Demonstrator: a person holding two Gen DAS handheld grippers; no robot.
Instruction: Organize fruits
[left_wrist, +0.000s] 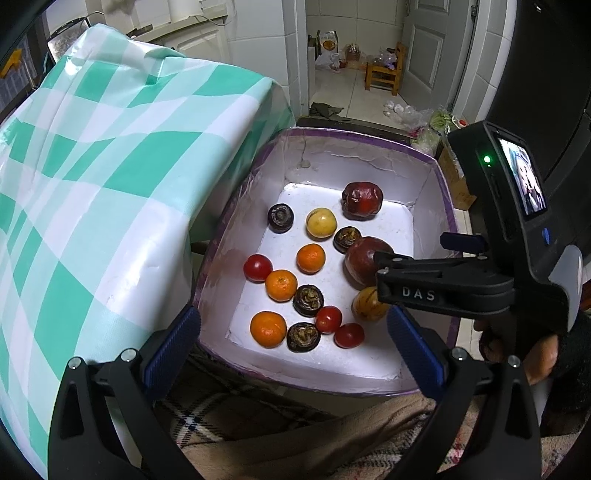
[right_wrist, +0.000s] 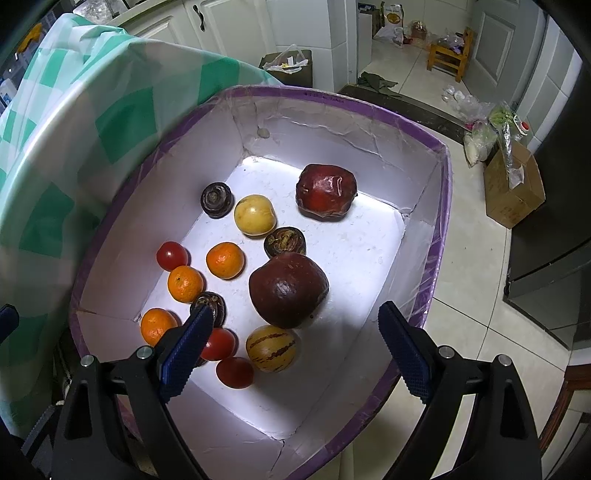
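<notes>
Seemingly empty, wide-open right hand-held gripper (right_wrist: 295, 350).

The left black plastic two-finger gripper (left_wrist: 293, 341), at the bottom of its frame, has ribbed blue finger pads (left_wrist: 171, 341) and silver screws. The right black plastic two-finger gripper (right_wrist: 293, 349) matches; in the left view's right side it bears white "DAS" lettering, a green light and a small screen, gripped by a dark-sleeved bare hand (left_wrist: 532, 350)

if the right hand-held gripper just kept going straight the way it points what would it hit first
Most likely the dark red pomegranate, which lies almost centred ahead of the open right hand-held gripper inside the purple-rimmed box. The striped melon sits nearer but lower, so depth leaves some doubt.
</notes>
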